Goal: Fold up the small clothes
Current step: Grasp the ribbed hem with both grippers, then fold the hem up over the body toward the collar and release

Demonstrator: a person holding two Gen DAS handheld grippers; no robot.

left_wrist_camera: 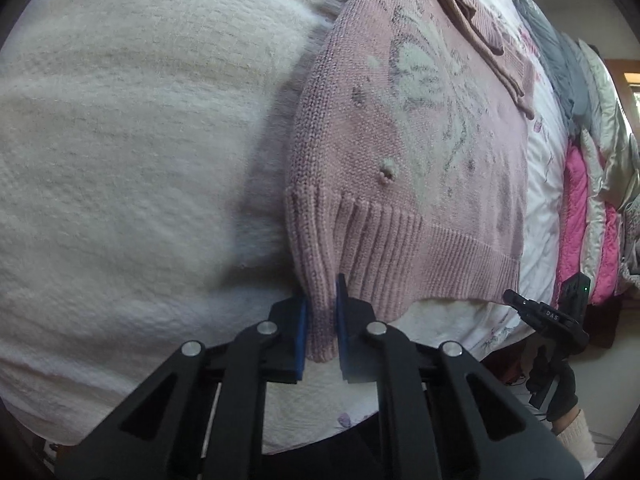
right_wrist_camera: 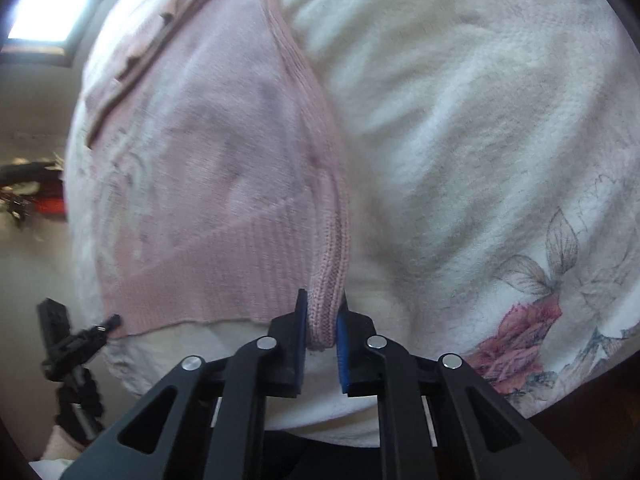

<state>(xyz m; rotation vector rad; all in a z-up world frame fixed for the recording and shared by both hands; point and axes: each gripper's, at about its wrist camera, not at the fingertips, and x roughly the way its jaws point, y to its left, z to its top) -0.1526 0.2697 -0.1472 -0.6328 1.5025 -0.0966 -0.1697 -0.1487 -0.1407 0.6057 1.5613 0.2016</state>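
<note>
A knitted sweater [left_wrist_camera: 420,152] is lying flat on a bed [left_wrist_camera: 540,184], its ribbed hem [left_wrist_camera: 448,256] sitting along the bed's near edge. A fleece blanket [left_wrist_camera: 140,160] is lying against one side of it. The left gripper [left_wrist_camera: 322,320] and the right gripper [right_wrist_camera: 322,320] are each pinching a corner of the hem. Folded bedding [left_wrist_camera: 580,184] is piling along the bed's far edge.

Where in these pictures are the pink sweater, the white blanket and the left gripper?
pink sweater [left_wrist_camera: 420,152], left wrist view, on its knitted front.
white blanket [left_wrist_camera: 140,140], left wrist view, on its fuzzy surface.
left gripper [left_wrist_camera: 322,320], left wrist view, between its fingers.
</note>
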